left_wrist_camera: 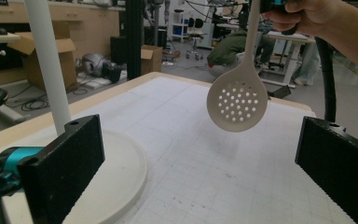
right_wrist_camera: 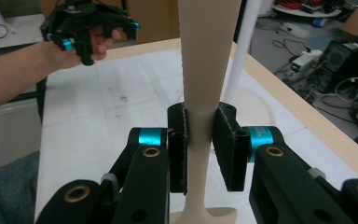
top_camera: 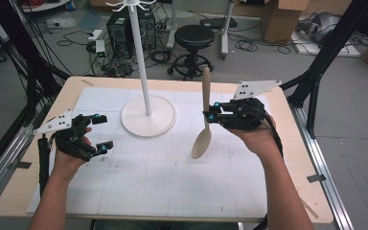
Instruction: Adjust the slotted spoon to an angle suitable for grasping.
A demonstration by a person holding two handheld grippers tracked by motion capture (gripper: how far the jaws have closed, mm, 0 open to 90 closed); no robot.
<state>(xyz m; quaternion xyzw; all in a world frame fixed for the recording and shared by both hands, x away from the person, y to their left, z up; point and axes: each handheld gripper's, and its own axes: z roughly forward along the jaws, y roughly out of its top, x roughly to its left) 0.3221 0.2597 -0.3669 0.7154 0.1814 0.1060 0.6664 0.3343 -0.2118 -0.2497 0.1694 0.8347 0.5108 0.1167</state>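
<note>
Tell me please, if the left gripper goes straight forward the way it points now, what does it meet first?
Probably the slotted spoon, which hangs almost centred between the open left gripper's jaws, held up by the right gripper. The white stand lies off to one side. Depth is unclear, so the spoon's bowl may hang just above that line.

Beige slotted spoon [top_camera: 202, 139] hangs upright above the surface [top_camera: 172, 191], perforated bowl down, handle up, pinched mid-handle in the right gripper [top_camera: 210, 115], just right of the white stand [top_camera: 148, 115].
</note>
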